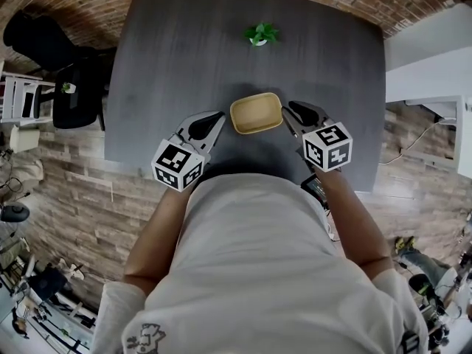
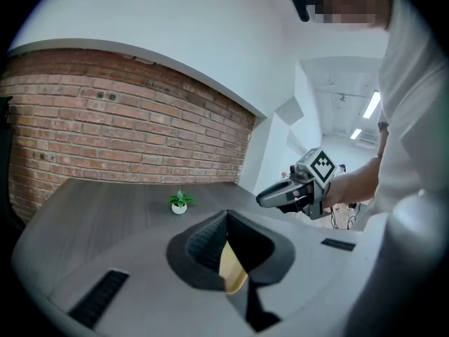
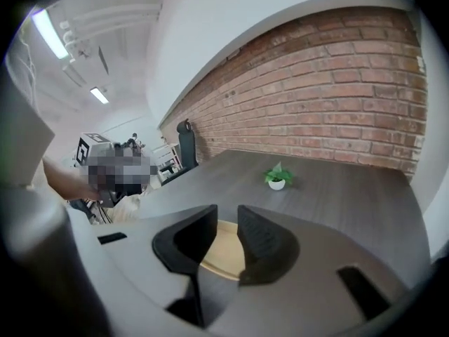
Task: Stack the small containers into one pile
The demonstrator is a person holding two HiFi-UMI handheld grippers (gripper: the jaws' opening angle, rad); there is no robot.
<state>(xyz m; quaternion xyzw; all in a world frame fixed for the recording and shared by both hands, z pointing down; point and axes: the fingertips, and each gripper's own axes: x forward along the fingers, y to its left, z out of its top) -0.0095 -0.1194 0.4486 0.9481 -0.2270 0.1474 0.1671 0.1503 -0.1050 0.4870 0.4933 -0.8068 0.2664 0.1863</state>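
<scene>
A dark grey wood-grain surface (image 1: pixel 177 65) fills the scene below me, and near its close edge a single small container (image 1: pixel 256 113) sits directly between my two hand-held grippers. The left hand-held gripper (image 1: pixel 214 122) meets its left side and the right hand-held gripper (image 1: pixel 289 114) its right side. The container is a shallow tan tray, rectangular with rounded corners and a thin raised rim, open side up. In the left gripper view my jaws are pinched together on a tan sliver of the container's wall. In the right gripper view my jaws stand apart, with the container's tan inside showing through the gap and below. Both my bare forearms reach forward from my light shirt, angled inward, grippers tilted downward. A tiny potted plant (image 1: pixel 261 34) stands well beyond, near the far edge.
</scene>
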